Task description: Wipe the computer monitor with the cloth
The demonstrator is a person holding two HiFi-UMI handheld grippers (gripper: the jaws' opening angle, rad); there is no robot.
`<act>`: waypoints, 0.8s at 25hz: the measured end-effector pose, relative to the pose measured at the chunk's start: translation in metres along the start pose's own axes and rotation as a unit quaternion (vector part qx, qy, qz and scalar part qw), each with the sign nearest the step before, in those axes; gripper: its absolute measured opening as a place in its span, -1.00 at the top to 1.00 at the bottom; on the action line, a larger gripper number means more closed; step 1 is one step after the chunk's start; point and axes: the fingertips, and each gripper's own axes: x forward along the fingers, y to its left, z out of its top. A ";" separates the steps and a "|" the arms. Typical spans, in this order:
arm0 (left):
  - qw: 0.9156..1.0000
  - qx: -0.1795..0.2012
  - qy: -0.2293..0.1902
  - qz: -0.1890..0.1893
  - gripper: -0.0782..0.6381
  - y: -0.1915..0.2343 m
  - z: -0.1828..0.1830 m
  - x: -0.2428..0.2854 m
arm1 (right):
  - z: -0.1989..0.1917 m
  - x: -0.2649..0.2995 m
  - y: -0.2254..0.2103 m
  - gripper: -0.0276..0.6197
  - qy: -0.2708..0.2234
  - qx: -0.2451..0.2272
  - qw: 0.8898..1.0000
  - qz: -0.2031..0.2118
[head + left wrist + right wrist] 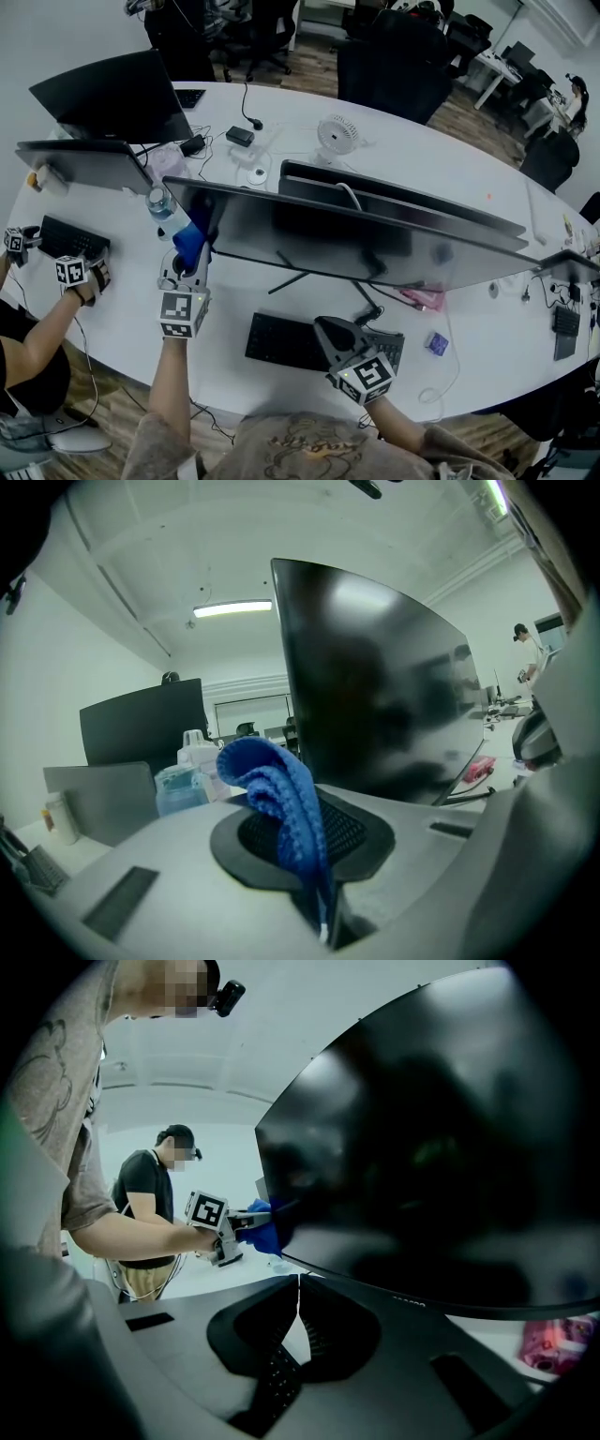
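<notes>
Blue cloth [281, 808], clamped in the left gripper [192, 248], sits at the monitor's [356, 239] left edge, ready to sweep across; right gripper [298, 1283] closed, empty.

**Head view** is looking steeply down on the monitor [375, 239] from well above its front side. **Left gripper view** is sitting close at the monitor's left edge, facing across its screen. **Right gripper view** is looking up from just below the screen, also catching the left gripper [255, 1227]. All three views are sharing the monitor.
</notes>
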 end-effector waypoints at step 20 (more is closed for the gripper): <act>0.998 0.039 -0.046 0.007 0.65 0.010 0.075 -0.021 | 0.010 -0.022 0.007 0.85 -0.024 -0.014 1.000 -0.009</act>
